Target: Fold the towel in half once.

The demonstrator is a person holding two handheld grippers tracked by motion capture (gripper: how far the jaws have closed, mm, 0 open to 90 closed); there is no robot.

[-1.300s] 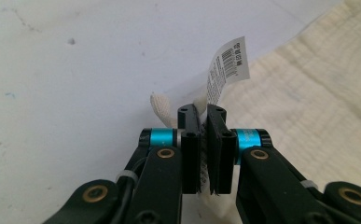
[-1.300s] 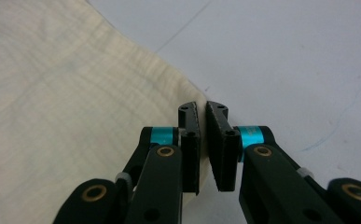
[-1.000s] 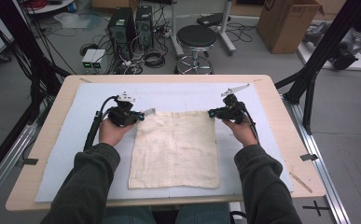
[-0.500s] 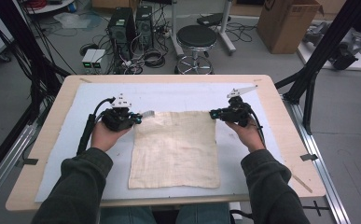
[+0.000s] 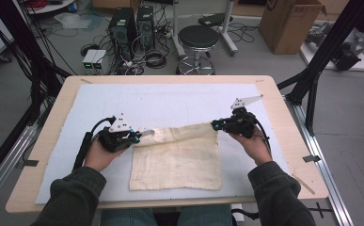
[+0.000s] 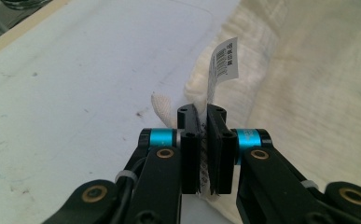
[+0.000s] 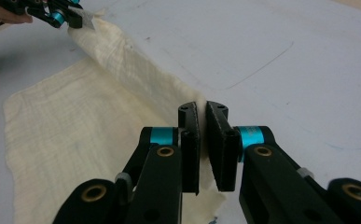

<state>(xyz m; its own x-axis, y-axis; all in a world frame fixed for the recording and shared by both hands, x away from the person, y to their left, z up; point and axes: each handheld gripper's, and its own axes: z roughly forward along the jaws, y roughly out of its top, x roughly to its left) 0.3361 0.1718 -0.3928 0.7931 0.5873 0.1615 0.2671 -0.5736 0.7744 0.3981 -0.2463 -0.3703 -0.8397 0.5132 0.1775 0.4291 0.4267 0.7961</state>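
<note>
A cream cloth point(image 5: 175, 160) lies on the white mat point(image 5: 170, 101). Its far edge is lifted and drawn toward the person, so it sags between the two grippers. My left gripper point(image 5: 139, 136) is shut on the far left corner, where a small white printed tag point(image 6: 225, 58) sticks up above the jaws. In the left gripper view, the left gripper point(image 6: 202, 116) pinches bunched cloth point(image 6: 308, 70). My right gripper point(image 5: 215, 125) is shut on the far right corner. In the right gripper view, the right gripper point(image 7: 202, 112) holds the cloth point(image 7: 75, 121), with the left gripper point(image 7: 82, 21) at the far end.
The mat covers most of the wooden table point(image 5: 283, 117). Beyond the far edge stand a black stool point(image 5: 198, 37), computer towers point(image 5: 132, 23) with cables, and a cardboard box point(image 5: 288, 21). Black frame posts point(image 5: 320, 61) rise at both sides.
Both grippers have moved toward the person with the cloth's far corners. The far edge, flat a second ago, is now raised and carried over the cloth.
</note>
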